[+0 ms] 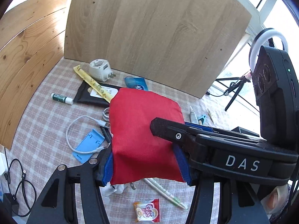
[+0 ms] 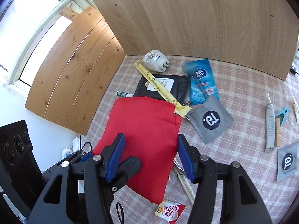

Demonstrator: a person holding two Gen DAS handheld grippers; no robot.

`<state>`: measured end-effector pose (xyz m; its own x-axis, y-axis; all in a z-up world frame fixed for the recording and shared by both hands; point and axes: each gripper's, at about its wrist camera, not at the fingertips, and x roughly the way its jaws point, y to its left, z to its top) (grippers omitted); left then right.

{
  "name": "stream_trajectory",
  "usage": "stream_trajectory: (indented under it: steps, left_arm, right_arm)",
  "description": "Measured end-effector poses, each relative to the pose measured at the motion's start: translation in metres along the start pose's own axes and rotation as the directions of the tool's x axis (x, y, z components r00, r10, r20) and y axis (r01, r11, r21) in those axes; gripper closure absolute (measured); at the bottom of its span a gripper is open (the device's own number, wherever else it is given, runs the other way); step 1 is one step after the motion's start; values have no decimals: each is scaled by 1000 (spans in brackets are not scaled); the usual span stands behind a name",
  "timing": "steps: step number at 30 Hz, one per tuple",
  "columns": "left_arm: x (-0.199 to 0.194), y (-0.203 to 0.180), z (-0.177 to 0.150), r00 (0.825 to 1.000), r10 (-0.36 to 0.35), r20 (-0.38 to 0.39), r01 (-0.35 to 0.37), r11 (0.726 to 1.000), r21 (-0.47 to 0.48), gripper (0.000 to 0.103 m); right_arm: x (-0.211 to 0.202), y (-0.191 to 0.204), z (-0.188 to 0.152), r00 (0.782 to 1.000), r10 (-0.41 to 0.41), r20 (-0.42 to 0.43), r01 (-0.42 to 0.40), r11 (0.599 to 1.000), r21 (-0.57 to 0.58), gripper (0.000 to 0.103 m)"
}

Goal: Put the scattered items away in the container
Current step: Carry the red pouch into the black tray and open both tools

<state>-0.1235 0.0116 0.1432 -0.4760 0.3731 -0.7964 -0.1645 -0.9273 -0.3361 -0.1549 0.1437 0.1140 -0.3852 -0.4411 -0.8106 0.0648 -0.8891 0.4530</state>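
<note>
A red fabric pouch point(image 1: 142, 130) point(image 2: 143, 136) hangs above the checked tablecloth point(image 1: 43, 112). My left gripper point(image 1: 145, 168) is shut on its near end, a blue pad pressed to each side. My right gripper point(image 2: 150, 156) is shut on the same pouch across its width. In the left wrist view one of the right gripper's fingers point(image 1: 168, 130) reaches in from the right over the pouch. Scattered below lie a Coffee mate sachet point(image 1: 147, 212) point(image 2: 170, 211), a yellow stick packet point(image 2: 160, 87), a black packet point(image 2: 179, 85), a white plug device point(image 2: 155, 60) and grey sachets point(image 2: 211, 121).
A wooden board point(image 1: 158, 28) stands upright behind the table, with wood panels on the left. A white cable point(image 1: 74, 128), a blue plastic stand point(image 1: 87, 147), a green tube point(image 1: 61, 98), a blue tissue pack point(image 2: 202, 80), a silver tube point(image 2: 270, 127) and clips point(image 2: 283, 113) lie around.
</note>
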Motion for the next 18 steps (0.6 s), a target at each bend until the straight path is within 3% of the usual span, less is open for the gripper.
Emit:
stream_trajectory:
  steps: [4,8,12,18]
  left_arm:
    - [12,-64,5,998,-62,-20,64,991,116,49]
    - [30,-135,5,989,-131,-62,142,961,238,49]
    - [44,-217,-9,970,-208,-122,238,906,350,49]
    - [68,-330,-42,923,-297,-247,381,804,457,48]
  right_arm:
    - [-50,-47,-10,996,-39,82,32,996,82,47]
    - [-101,-100,-25,983,-96,159,65,980,186,47]
    - [-158,-159,-48,957,-179,228,105,948,302,47]
    - [-235,-244,-98,902,-340,267,186,863,470,47]
